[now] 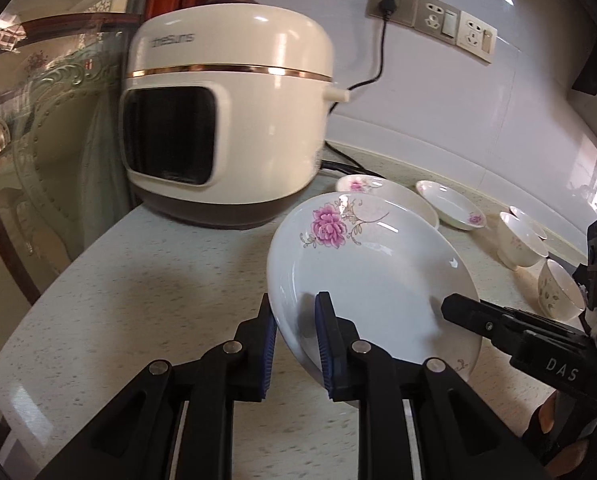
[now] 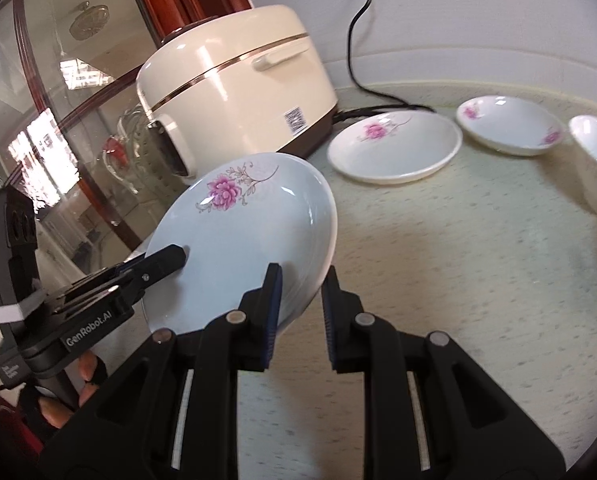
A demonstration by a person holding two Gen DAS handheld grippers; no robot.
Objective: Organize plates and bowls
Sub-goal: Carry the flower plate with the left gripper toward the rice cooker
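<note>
Both grippers are holding one flowered plate (image 1: 372, 276) tilted above the table (image 1: 138, 280): left gripper (image 1: 296, 344) is pinching its near rim, right gripper (image 2: 298, 312) its opposite rim. Second flowered plate (image 2: 394, 148) is lying beyond, beside the rice cooker (image 1: 226, 112).

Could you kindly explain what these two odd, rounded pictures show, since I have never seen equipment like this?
A person holds a hand-held black two-finger gripper in each hand; each carries a wide-angle camera looking along its fingers. One picture is from the left gripper, the other from the right gripper. Both are shut on the rim of one large white flowered plate, lifted and tilted above the pale speckled countertop. On the counter stand a cream rice cooker, two more flowered plates and small white bowls.
</note>
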